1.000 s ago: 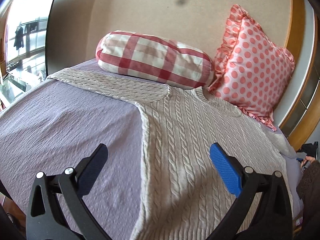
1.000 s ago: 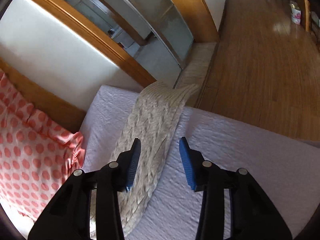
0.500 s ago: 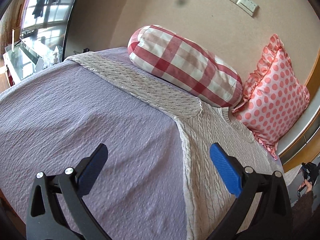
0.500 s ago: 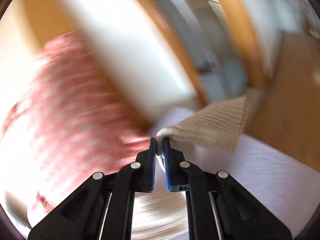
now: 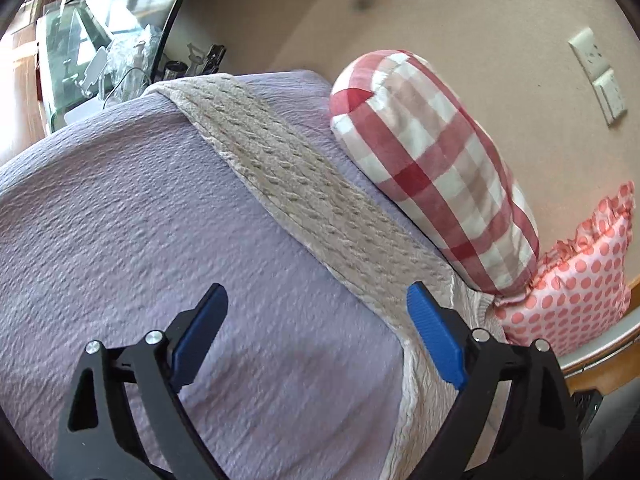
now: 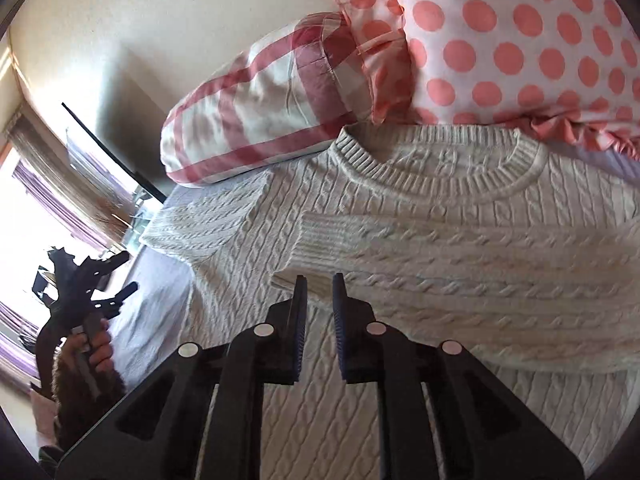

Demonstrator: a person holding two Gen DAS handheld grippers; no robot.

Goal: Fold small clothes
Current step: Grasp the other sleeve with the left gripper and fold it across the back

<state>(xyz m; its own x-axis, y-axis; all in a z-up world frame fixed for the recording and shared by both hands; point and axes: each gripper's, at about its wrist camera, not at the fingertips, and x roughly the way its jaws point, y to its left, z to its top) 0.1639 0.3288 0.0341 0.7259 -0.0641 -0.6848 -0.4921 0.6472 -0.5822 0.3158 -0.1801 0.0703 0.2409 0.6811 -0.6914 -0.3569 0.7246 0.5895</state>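
A cream cable-knit sweater (image 6: 420, 216) lies flat on the lilac bedspread (image 5: 120, 220), collar toward the pillows. Its right sleeve (image 6: 460, 276) is folded across the chest. My right gripper (image 6: 319, 286) hovers at that sleeve's cuff with its jaws a narrow gap apart and nothing between them. The left sleeve (image 5: 288, 172) stretches out flat toward the bed's corner. My left gripper (image 5: 316, 312) is wide open and empty above the bedspread, just beside that sleeve's near end; it also shows in the right wrist view (image 6: 120, 280), held in a hand.
A red-and-white checked bolster (image 5: 436, 164) and a pink polka-dot pillow (image 6: 520, 40) lie against the beige wall behind the collar. A glass-topped table with clutter (image 5: 100, 60) stands beyond the bed's far corner. A wooden bed frame (image 5: 600, 376) runs at the right.
My right gripper carried the right sleeve over the chest, laid it down and opened slightly. My left gripper swung left toward the outstretched left sleeve, still open.
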